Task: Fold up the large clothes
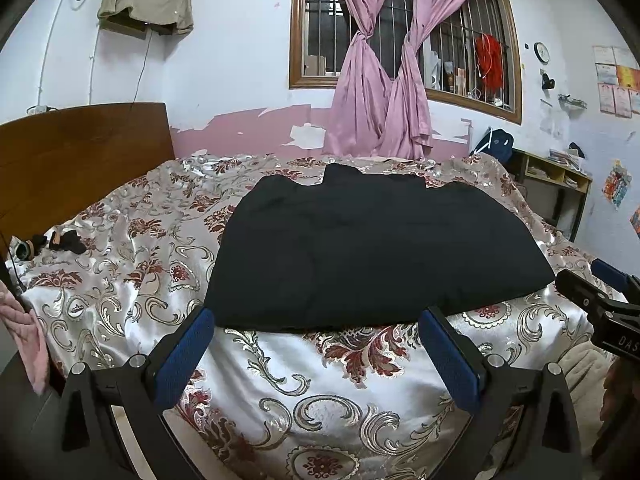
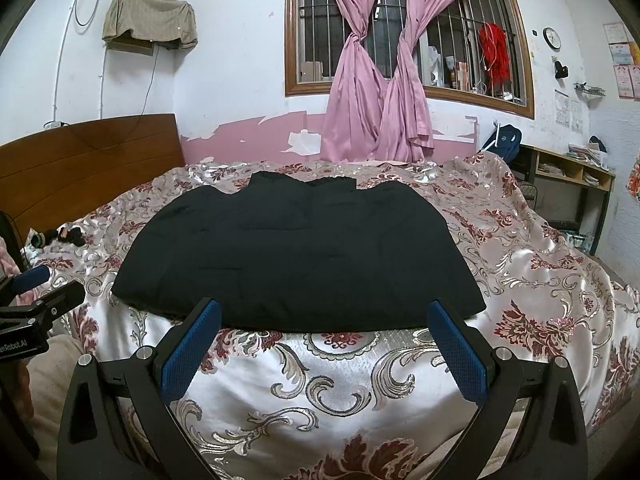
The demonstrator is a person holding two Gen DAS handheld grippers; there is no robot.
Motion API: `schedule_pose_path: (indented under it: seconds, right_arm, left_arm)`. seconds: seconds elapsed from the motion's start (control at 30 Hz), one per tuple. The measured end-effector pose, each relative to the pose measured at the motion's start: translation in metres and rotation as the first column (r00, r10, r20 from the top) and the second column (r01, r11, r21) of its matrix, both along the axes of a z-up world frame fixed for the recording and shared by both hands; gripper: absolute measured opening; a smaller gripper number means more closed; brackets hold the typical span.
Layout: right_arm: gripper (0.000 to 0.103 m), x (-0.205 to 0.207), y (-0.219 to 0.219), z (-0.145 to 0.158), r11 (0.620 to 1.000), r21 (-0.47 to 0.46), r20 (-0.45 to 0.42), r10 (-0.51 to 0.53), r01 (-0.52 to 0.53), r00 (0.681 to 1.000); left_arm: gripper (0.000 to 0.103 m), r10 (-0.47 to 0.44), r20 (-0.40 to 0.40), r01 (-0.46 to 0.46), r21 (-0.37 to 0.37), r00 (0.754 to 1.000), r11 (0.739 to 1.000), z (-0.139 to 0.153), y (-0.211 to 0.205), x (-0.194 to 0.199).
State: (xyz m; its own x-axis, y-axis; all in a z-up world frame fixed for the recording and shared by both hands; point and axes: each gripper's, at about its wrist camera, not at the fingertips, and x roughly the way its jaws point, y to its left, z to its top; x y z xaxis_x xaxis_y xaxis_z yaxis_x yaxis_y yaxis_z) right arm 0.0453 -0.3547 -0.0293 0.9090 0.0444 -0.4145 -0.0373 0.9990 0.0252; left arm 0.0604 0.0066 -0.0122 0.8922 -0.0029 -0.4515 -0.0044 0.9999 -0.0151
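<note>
Bedroom scene, both wrist views facing a bed. Bedspread (image 1: 320, 400) is shiny satin, white-silver with dark red floral and scroll pattern, wrinkled on the left side, drapes over the near edge. Black garment (image 1: 376, 248) lies flat on the middle of the bed, spread wide, near hem close to the bed's near edge, collar or waist part toward the far wall. Garment looks already folded in at the sides; cannot tell what type it is.

Left claw (image 1: 316, 336) spread wide, blue pads, hovering just in front of garment's near hem, holding nothing. Right claw (image 2: 324, 332) also spread wide, empty, at the same near hem, toward garment's right part. Each claw shows at the edge of the other's view, side by side.

Wooden headboard (image 1: 80, 152) at left. Small dark items (image 1: 66, 242) on bedspread near headboard, too small to identify. Pink cloth (image 1: 32, 344) at far left edge. Back wall is white over pink, paint peeling. Barred window (image 1: 404, 28) with wooden frame, pink curtains (image 1: 380, 92) knotted in the middle. Red item (image 1: 490, 62) hangs at the window bars. Beige cloth (image 1: 146, 0) covers a wall-mounted box upper left. Round clock (image 1: 541, 52), papers on right wall. Wooden shelf unit (image 1: 556, 178) at right, blue backpack (image 1: 496, 146) beside it.
</note>
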Motion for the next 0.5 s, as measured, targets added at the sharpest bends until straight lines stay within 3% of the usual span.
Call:
schedule_pose_path:
  seconds: [0.5]
  right_arm:
    - [0.101,-0.0001,-0.0004,-0.0002,1.000,0.001,0.001,0.000,0.000,1.000]
  left_arm:
    - [0.103,0.000,0.000,0.000,0.003,1.000,1.000,0.0003,-0.0002,0.0002]
